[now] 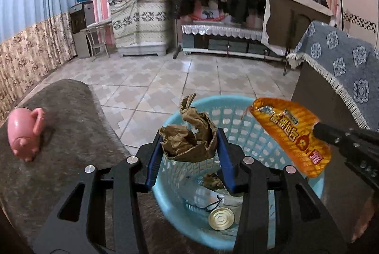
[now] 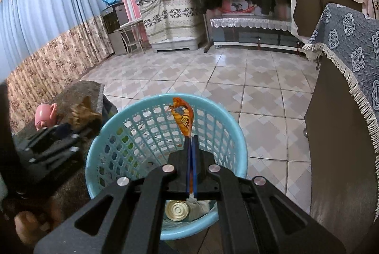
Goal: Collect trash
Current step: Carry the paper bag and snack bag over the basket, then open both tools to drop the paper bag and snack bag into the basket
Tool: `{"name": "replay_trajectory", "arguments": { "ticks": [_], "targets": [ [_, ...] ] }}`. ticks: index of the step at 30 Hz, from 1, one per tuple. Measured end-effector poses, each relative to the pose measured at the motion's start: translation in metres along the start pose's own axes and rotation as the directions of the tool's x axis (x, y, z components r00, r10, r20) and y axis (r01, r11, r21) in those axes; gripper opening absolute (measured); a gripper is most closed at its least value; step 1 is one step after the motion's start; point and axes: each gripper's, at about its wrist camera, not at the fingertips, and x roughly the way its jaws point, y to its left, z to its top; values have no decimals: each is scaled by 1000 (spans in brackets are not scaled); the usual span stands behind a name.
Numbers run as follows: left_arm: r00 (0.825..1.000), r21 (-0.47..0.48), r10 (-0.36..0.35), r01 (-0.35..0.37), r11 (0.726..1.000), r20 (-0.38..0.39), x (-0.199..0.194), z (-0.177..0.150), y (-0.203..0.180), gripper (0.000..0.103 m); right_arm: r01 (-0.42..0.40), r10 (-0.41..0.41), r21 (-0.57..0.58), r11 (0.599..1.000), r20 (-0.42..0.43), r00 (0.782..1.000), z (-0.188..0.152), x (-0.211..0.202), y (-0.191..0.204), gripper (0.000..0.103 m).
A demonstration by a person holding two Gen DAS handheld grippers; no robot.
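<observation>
Broadly, largest thing first:

Floor: pale tiled floor [image 2: 213, 78] with a diamond pattern, one stretch of it, under and beyond everything else.

Rug surface: one grey-brown fuzzy surface [image 1: 59, 116] to the left of the basket; its edge reaches the basket's left side.

Basket: one light blue round plastic lattice basket [image 1: 239, 99], standing upright between the fuzzy surface and a brown cabinet draped with a blue patterned fringed cloth [image 1: 343, 59].

Left gripper: black two-finger gripper with blue pads [image 1: 189, 147], held above the basket's near-left rim, jaws part-way apart and pinching one crumpled brown paper wad [image 1: 189, 135] between the pads (the wad fills the whole gap). In the right wrist view this gripper [image 2: 78, 126] sits just left of the basket rim.

Right gripper: second black two-finger gripper [image 2: 191, 139], pressed nearly together, pads clamped on the lower end of one orange snack wrapper [image 2: 183, 114] with printed lettering. The wrapper hangs over the basket's open mouth; in the left wrist view it [image 1: 291, 133] is above the basket's right rim.

Pink piece: one pink ceramic pig-shaped cup with a handle [image 1: 23, 130], lying on its side on the fuzzy surface, well apart from the basket.

Basket contents: one round gold metal lid [image 1: 221, 218] flat on the bottom, one small crumpled brown scrap [image 1: 212, 180] above it, and some pale crumpled litter beside them (too jumbled to count).
</observation>
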Motion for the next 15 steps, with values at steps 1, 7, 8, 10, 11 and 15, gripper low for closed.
{"name": "replay_trajectory", "arguments": {
  "ticks": [1, 7, 8, 10, 11, 15],
  "targets": [
    [1000, -1, -3, 3, 1000, -6, 3, 0, -1, 44, 2, -2, 1, 1000, 1, 1000, 1, 0, 0, 1],
    [999, -12, 32, -32, 999, 40, -4, 5, 7, 77, -8, 8, 8, 1000, -4, 1000, 0, 0, -1, 1],
    [998, -11, 41, -41, 999, 46, -6, 6, 9, 78, -10, 10, 6, 1000, -4, 1000, 1, 1, -2, 1],
    [996, -18, 69, -68, 998, 57, -10, 7, 15, 83, -15, 15, -3, 1000, -1, 1000, 0, 1, 2, 1],
    [994, -29, 87, -86, 996, 67, -13, 8, 21, 88, -17, 17, -9, 1000, -1, 1000, 0, 2, 3, 2],
    [981, -59, 165, -159, 985, 99, -24, 11, 37, 95, -27, 27, -33, 999, -7, 1000, -2, 5, 12, 2]
  ]
}}
